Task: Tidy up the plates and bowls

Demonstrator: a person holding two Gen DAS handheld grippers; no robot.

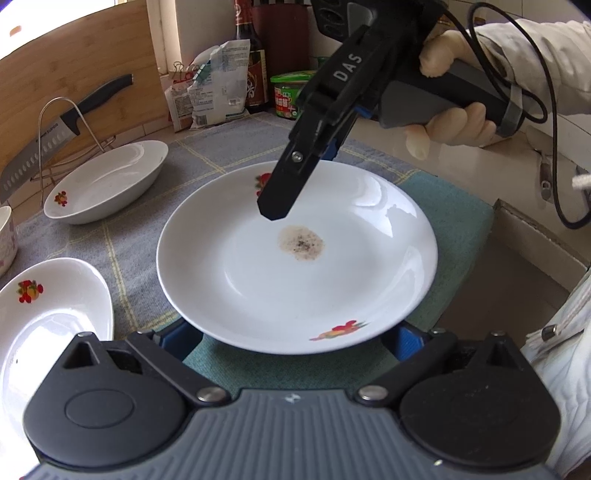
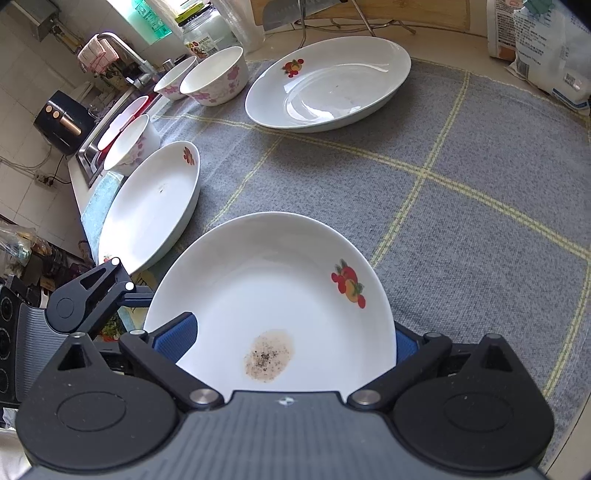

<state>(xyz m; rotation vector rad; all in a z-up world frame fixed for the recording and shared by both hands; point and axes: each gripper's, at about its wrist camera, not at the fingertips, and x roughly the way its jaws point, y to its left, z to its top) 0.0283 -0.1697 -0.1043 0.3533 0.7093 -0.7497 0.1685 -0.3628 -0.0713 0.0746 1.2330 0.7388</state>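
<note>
- Far left: three floral bowls (image 2: 218,75) by the sink.
- Left: near plate (image 2: 151,206); far plate (image 2: 328,85) on the grey mat (image 2: 480,229).
- Centre: stained plate (image 1: 295,258), above the mat, left gripper (image 1: 295,341) spread wide at its near rim.
- Right: right gripper (image 1: 275,206) over its far side; whether it grips cannot be told.

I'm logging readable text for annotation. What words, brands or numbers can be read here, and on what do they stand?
"DAS": white letters on the right gripper arm.
"SUPOR": on the knife blade, small and only just legible.
Soy sauce bottle: label too blurred to read.
White bags: print too small.
Green tub: characters unreadable.
Glass jar: label unreadable.
Plate and the other dishes: fruit and flower decals only, no text.
</note>
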